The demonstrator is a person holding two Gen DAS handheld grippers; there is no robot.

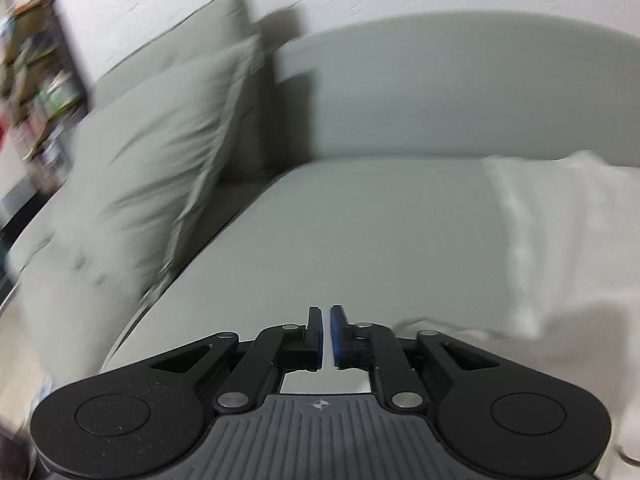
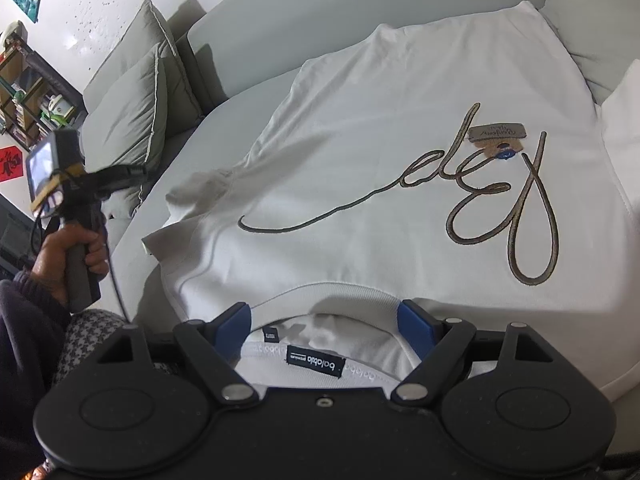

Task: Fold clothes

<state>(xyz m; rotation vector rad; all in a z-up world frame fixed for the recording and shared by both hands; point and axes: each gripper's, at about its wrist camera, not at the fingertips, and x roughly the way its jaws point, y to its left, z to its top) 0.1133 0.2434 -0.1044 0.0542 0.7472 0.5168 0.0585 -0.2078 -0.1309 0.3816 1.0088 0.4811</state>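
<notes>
The left wrist view is smeared by motion: the grey cushions (image 1: 152,160) and the shelf (image 1: 36,72) at the left edge are streaked, so nothing on the shelf can be made out. The white sweatshirt (image 1: 568,248) runs off that picture's right edge. In the right wrist view, the right tool (image 2: 326,330) covers the near part of the collar, the hang tag (image 2: 498,136) print is too small to read, and the left tool (image 2: 120,174) shows side-on, its jaws unclear

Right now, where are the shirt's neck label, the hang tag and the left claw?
neck label (image 2: 315,365): right wrist view, middle of the dark woven patch.
hang tag (image 2: 497,135): right wrist view, brown card face.
left claw (image 1: 326,334): left wrist view, gap between the near-closed blue pads.
</notes>
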